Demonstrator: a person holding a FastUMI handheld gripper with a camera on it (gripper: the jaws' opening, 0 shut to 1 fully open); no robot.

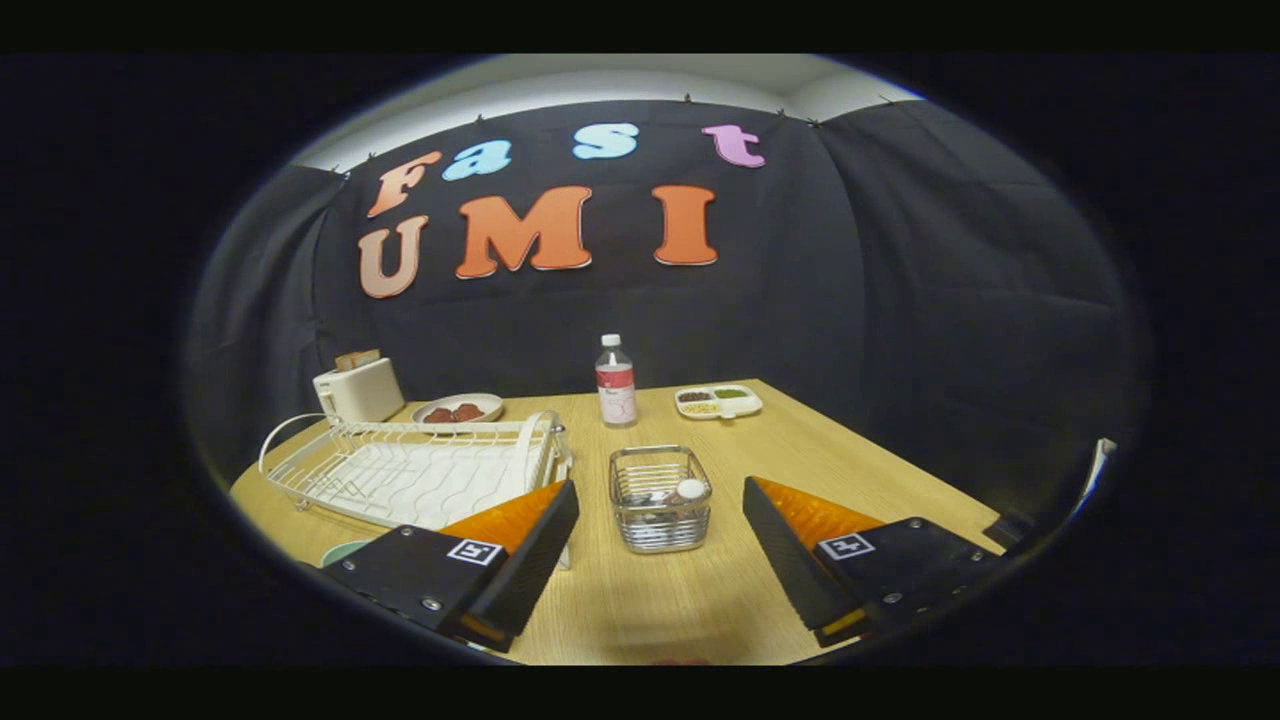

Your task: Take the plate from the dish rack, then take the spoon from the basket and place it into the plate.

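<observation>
The gripper (660, 560) is hovering over the near part of the table with its 2 fingers spread wide and nothing between them. Just ahead of the gap, the wire basket (660, 498) is standing on the wood, holding a spoon (690, 489) whose pale rounded end is showing at the rim; the rest of it is too small to make out.

Ahead of the left finger, the white dish rack (415, 470) is sitting with its slots looking bare. A pale green rim (345, 551), possibly the plate, is peeking out just beside the left finger, below the rack's near corner. Judging from that, the plate step is looking done, though the sliver is too small to be sure. The spoon is waiting in the basket, so lifting it and setting it on the plate is what is left.

The wooden table (800, 460) is running on beyond the fingers. Beyond the basket, a water bottle (616, 381) is standing upright, with a divided snack tray (718, 401) just beside it. Beyond the rack, a toaster (358, 389) and a dish of food (458, 409) are sitting near the black cloth wall (900, 280), which is closing in the booth under a pale ceiling strip.
</observation>
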